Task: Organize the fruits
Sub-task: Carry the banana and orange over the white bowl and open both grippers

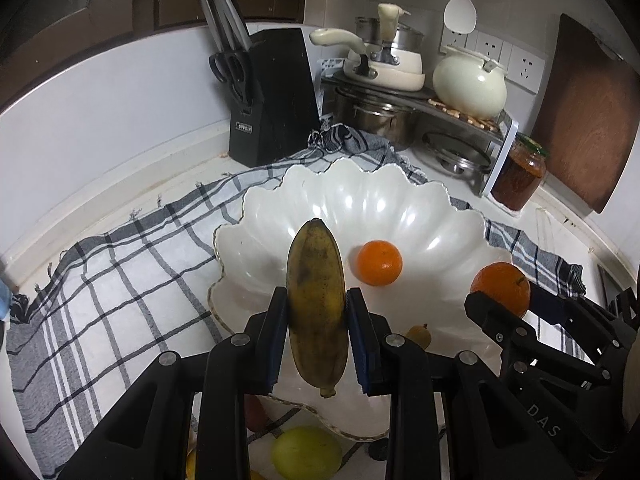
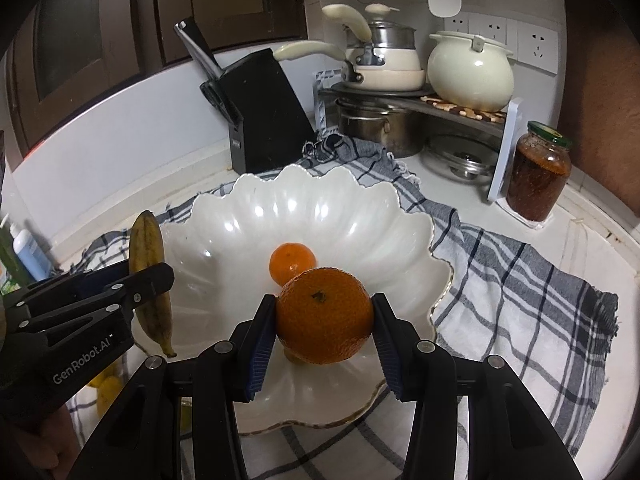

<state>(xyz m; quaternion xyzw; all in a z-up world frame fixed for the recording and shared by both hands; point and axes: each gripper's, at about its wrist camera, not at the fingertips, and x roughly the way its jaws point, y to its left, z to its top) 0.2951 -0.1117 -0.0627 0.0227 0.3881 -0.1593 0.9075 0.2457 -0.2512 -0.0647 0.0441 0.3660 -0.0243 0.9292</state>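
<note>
You're in a home kitchen: knife block (image 1: 272, 96), stacked pots (image 1: 384, 60) on a rack, wall sockets (image 1: 524, 65), jar (image 2: 540, 172) on the surface.

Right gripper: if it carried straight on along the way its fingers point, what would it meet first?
Most likely the smaller orange lying in the white bowl, which sits just beyond the large orange that the right gripper holds. Depth is unclear, so the bowl's inner wall might come first.

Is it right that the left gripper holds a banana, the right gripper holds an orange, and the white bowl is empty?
Not quite: the white bowl isn't empty; a small orange sits in it, as the right wrist view shows. The rest is right.
</note>
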